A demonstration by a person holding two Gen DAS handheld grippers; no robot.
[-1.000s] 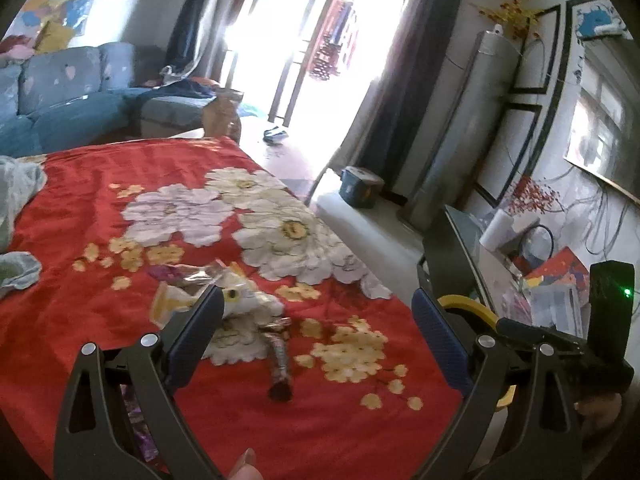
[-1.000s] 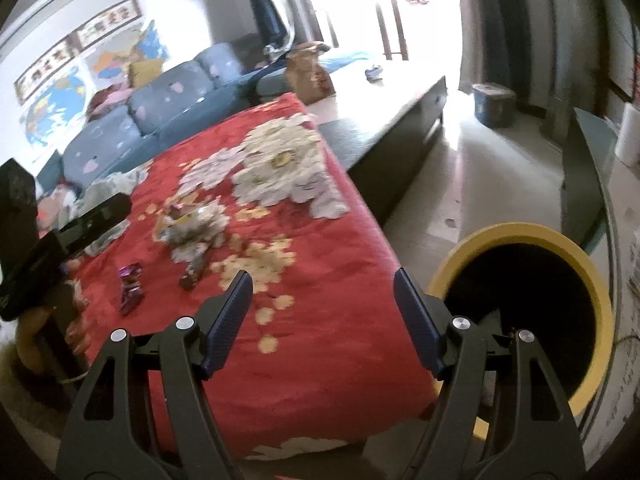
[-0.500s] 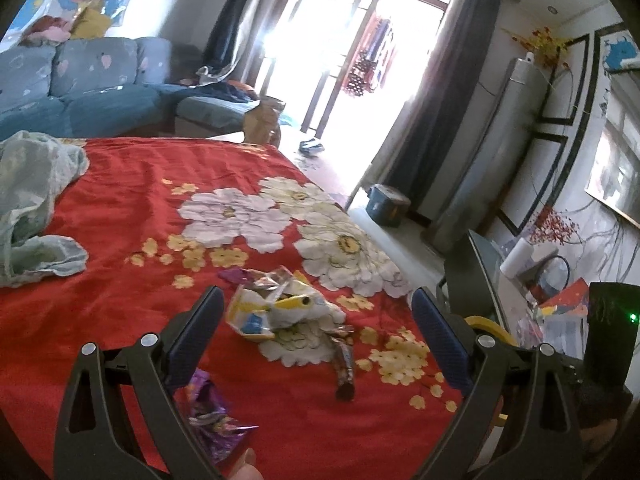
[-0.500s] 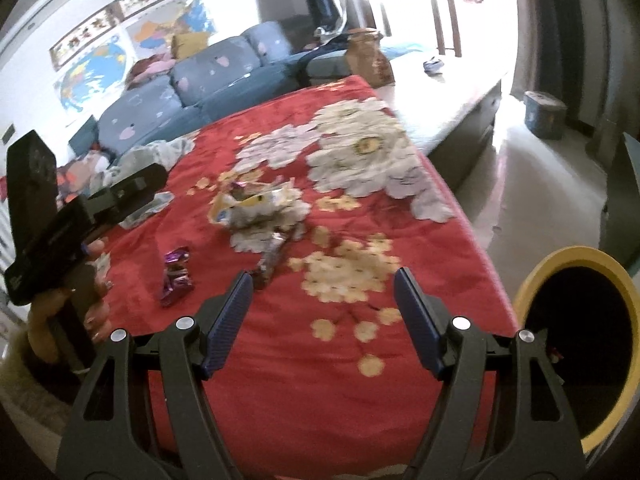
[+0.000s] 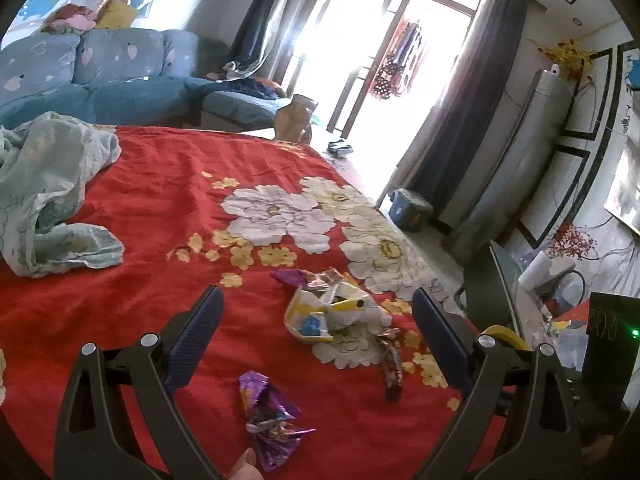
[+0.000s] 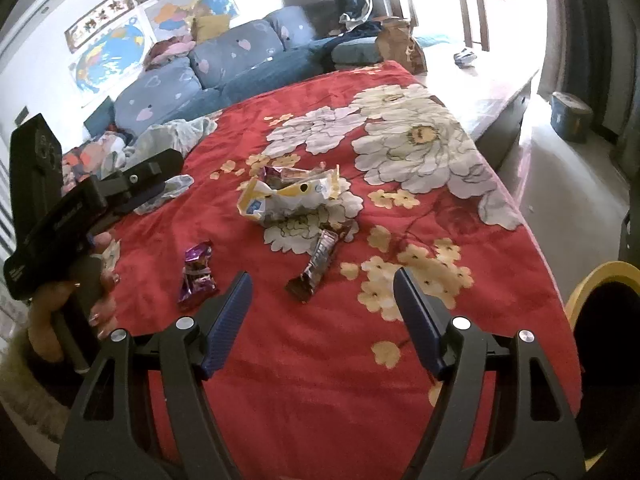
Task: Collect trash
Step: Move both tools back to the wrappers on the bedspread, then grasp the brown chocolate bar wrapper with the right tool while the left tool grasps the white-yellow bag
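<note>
Trash lies on a red flowered cloth (image 5: 160,208) (image 6: 304,380): a crumpled white-and-yellow bag (image 5: 324,316) (image 6: 288,198), a dark brown bar wrapper (image 5: 391,364) (image 6: 318,264) and a purple wrapper (image 5: 270,414) (image 6: 196,276). My left gripper (image 5: 316,336) is open and empty, above the cloth, with the purple wrapper just below between its fingers. My right gripper (image 6: 322,320) is open and empty, just short of the brown wrapper. The yellow-rimmed black bin (image 6: 604,312) (image 5: 506,336) stands off the cloth's right edge.
A pale crumpled cloth (image 5: 48,196) (image 6: 168,136) lies at the left of the red cloth. A blue sofa (image 5: 100,80) stands behind. A brown paper bag (image 5: 296,120) sits at the far end. The left gripper's body (image 6: 80,204) shows in the right view.
Both grippers swung left, from the bin side toward the trash. The wrappers now sit nearer the middle of both views, and the bin has slid to the right edge.
</note>
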